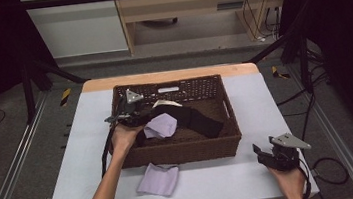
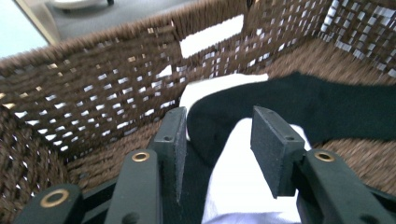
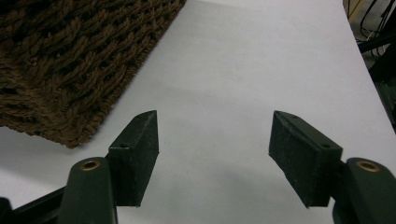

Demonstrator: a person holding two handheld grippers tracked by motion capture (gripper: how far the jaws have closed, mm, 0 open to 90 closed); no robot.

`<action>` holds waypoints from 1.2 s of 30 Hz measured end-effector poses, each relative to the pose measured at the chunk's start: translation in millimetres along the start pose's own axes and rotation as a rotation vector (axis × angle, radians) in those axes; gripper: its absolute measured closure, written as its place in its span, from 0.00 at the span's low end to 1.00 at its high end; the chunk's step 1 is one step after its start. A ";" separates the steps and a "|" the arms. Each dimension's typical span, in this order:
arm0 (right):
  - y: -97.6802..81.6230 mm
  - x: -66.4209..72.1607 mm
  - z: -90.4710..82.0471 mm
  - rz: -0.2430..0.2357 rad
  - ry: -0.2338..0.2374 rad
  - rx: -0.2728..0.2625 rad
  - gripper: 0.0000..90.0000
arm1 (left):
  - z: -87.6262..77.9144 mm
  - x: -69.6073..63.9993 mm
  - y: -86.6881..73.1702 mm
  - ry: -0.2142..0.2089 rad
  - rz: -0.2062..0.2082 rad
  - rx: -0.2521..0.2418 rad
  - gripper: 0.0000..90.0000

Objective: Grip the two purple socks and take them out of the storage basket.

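left tongs (image 2: 218, 140) spread over lilac cloth (image 2: 247, 186) in basket (image 2: 93, 84); right tongs (image 3: 214, 156) spread, empty.

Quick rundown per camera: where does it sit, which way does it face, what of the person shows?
High view: fixed above the person's side, facing forward and down on the table; both forearms enter from the bottom, left gripper in the basket, right gripper over the table.
Left gripper view: rides the left gripper, looks into the basket; jaws straddle a lilac cloth on a black cloth.
Right gripper view: rides the right gripper, looks down at the table; jaws apart, nothing between.
Shared: all three show the basket.
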State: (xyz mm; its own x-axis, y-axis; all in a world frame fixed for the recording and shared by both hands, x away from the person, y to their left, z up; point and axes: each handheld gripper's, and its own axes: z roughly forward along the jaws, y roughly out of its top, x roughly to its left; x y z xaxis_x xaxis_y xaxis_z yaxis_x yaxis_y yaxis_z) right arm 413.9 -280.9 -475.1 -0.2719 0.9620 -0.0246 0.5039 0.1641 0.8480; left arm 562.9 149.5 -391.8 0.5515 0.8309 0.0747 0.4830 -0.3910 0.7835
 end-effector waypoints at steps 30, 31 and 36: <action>-1.0 2.0 1.5 0.001 0.013 0.008 0.37 | 35.2 0.4 -9.9 -0.044 -0.035 0.374 0.70; -1.0 1.9 1.3 0.001 0.014 0.008 0.37 | 35.7 0.9 -10.1 -0.053 -0.043 0.386 0.73; -1.0 1.8 1.2 0.002 0.013 0.007 0.37 | 35.4 3.1 -10.2 -0.075 -0.068 0.405 0.92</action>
State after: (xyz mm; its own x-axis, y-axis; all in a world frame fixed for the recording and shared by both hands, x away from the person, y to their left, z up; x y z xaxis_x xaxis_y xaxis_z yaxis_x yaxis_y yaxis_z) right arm 413.9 -279.0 -476.7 -0.2818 0.9593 -0.0160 0.5100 0.1639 0.8444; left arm 583.8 142.0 -421.4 0.5497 0.8350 -0.0254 0.7402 -0.4727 0.4782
